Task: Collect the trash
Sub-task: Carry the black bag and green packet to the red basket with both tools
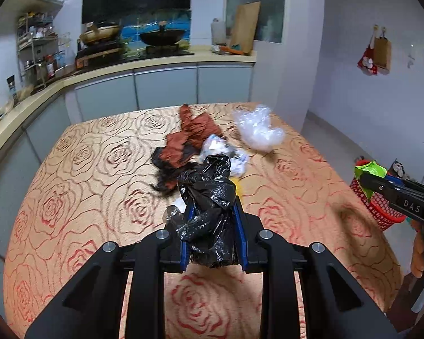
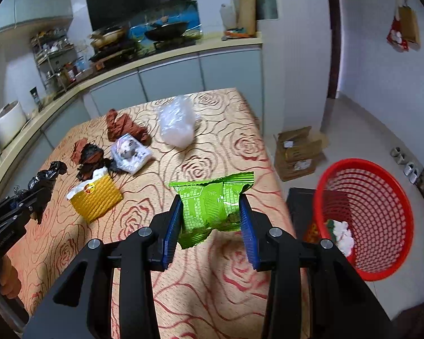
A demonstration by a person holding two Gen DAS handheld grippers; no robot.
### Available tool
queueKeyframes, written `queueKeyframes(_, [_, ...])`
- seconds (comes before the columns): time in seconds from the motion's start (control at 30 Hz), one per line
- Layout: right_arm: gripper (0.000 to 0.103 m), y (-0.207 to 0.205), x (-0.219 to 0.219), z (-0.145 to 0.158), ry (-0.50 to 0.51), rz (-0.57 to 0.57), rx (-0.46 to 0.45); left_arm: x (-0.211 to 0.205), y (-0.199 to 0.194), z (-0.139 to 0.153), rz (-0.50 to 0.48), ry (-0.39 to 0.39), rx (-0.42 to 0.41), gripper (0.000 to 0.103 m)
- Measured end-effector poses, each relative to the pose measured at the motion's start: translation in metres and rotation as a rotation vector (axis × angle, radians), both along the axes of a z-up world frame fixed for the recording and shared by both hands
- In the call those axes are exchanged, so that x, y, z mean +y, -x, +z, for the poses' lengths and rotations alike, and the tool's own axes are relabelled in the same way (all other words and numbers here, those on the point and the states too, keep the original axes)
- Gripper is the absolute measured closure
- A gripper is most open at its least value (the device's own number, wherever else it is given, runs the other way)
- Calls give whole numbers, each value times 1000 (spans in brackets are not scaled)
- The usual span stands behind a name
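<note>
The right tool (image 2: 210, 220) pinches a light, crinkly green snack wrapper (image 2: 212, 206) across its middle, the left tool (image 1: 213, 220) squeezing a limp black plastic bag (image 1: 209, 206); both look slippery.

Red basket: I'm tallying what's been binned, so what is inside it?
Inside the red basket, near its low side, lie a crumpled white wad and a bit of green beside it. The right tongs' arm covers the nearest part, so anything there is hidden.

green wrapper (image 2: 212, 209): crumpled, held | black bag (image 1: 209, 212): bunched, held
</note>
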State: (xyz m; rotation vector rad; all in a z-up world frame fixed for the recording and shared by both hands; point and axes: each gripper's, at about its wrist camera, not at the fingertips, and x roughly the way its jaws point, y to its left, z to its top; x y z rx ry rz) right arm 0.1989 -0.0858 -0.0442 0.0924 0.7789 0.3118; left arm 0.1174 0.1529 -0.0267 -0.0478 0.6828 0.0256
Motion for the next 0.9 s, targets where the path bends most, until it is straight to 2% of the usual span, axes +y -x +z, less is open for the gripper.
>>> queueKeyframes(0.57, [65, 16, -88, 23, -8, -190, -64, -99, -29, 23, -210, 0, -58, 79])
queueKeyframes(0.9, [65, 23, -152, 19, -2, -325, -66, -171, -59, 29, -373, 13, -62, 79])
